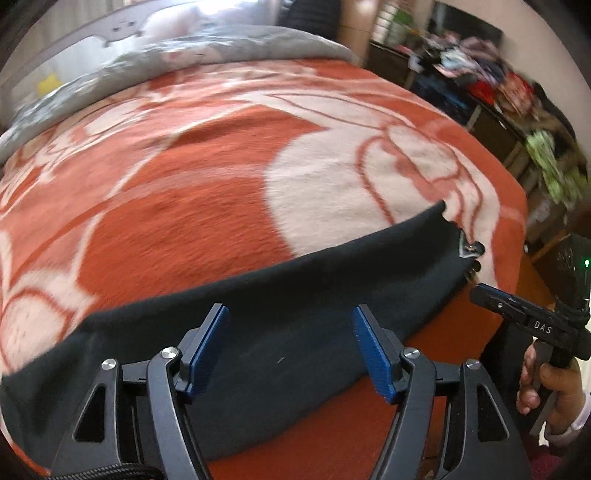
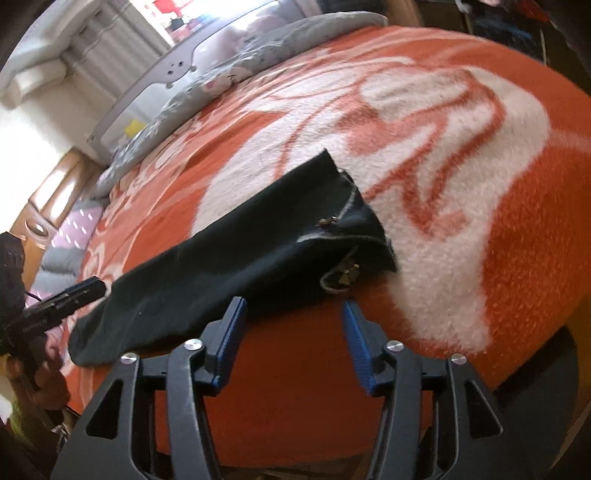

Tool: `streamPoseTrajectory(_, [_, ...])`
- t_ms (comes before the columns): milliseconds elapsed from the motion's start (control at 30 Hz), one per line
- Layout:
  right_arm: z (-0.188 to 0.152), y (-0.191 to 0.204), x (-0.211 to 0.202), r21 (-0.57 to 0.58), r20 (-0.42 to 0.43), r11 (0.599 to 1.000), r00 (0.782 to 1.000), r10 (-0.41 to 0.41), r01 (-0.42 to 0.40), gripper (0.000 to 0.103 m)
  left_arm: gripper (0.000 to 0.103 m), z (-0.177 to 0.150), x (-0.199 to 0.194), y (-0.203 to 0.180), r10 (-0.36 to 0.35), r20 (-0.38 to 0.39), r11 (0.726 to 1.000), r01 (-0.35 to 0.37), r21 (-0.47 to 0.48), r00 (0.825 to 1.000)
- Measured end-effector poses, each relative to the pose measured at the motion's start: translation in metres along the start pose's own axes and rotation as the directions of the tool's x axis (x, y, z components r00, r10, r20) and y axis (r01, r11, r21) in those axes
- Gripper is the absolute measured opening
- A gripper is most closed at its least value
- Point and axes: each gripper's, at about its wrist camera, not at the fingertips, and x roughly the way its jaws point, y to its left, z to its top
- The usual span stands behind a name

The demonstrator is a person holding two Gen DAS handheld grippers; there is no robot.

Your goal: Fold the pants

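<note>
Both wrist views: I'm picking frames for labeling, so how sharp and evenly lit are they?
Left wrist view: the blanket is smeared by motion blur, the shelf clutter most of all; the left hand-held gripper stays crisp. Right wrist view: the window is blown out, the pants read as near-featureless black, and fisheye distortion bulges the bed in both.

White letters "DAS" on the right tool [image 1: 480, 291] body

The pants [image 2: 236, 258] are soft, dull black cloth. The blanket [image 1: 207, 192] under them is fuzzy orange and white. The left gripper [image 1: 290, 347] is black plastic with ridged blue pads [image 1: 373, 354] and shiny metal screws.
</note>
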Motion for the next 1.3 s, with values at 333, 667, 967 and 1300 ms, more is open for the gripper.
streamPoseTrajectory(333, [0.009,-0.022,0.01,0.193,0.019,0.977,0.996,0.09,-0.092,0.057,0.072,0.062,0.054,-0.037,-0.084,-0.125,0.988,0.098,0.118,0.989])
streamPoseTrajectory(667, [0.018,-0.041,0.025,0.315,0.052,0.934,0.986,0.158,-0.167,0.023,0.072,0.088,0.101,-0.073,-0.112,-0.23,0.966,0.161,0.205,0.967])
streamPoseTrajectory(967, [0.006,-0.059,0.016,0.296,0.082,0.933,0.979,0.188,-0.204,0.011,0.071,0.103,0.145,-0.122,-0.152,-0.347,0.922,0.259,0.288,0.925])
streamPoseTrajectory(1300, [-0.001,-0.061,0.017,0.217,0.08,0.955,0.979,0.189,-0.202,0.011,0.061,0.119,0.188,-0.155,-0.223,-0.421,0.905,0.347,0.246,0.879])
